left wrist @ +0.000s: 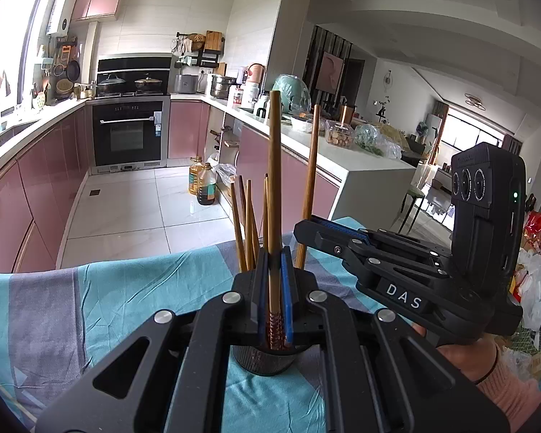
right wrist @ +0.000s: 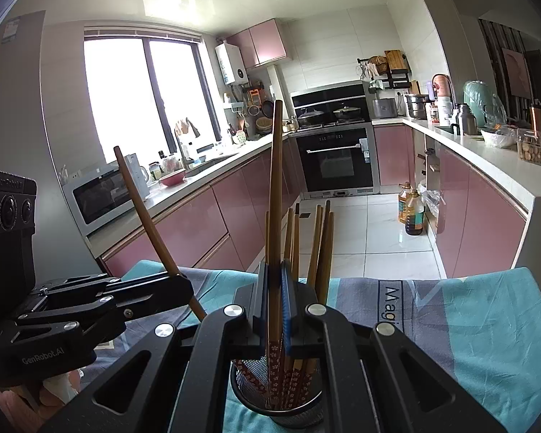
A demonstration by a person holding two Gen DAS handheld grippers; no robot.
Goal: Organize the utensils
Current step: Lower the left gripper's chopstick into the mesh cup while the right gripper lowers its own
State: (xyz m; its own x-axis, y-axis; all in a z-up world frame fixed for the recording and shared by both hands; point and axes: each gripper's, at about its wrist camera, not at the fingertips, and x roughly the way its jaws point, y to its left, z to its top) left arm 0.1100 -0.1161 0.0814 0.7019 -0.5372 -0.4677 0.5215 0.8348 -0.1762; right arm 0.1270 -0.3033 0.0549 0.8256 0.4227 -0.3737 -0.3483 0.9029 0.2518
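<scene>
Right wrist view: 2 grippers' jaws each pinch 1 chopstick (right wrist: 276, 195); roughly 8 more fill 1 mesh holder (right wrist: 277, 402).

Matt wooden chopsticks (right wrist: 275, 195), black metal mesh holder (right wrist: 299, 406), creased cotton-like cloth (right wrist: 487, 324), glossy floor tiles (right wrist: 386, 231).

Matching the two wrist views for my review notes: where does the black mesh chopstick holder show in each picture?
Left wrist: the black mesh holder is at bottom centre, with only its dark front wall showing.
Right wrist: it is at bottom centre, with its open rim and the patterned chopstick ends inside visible.
Shared landmark: the black oven is left of centre in the left view and right of centre in the right view.
</scene>
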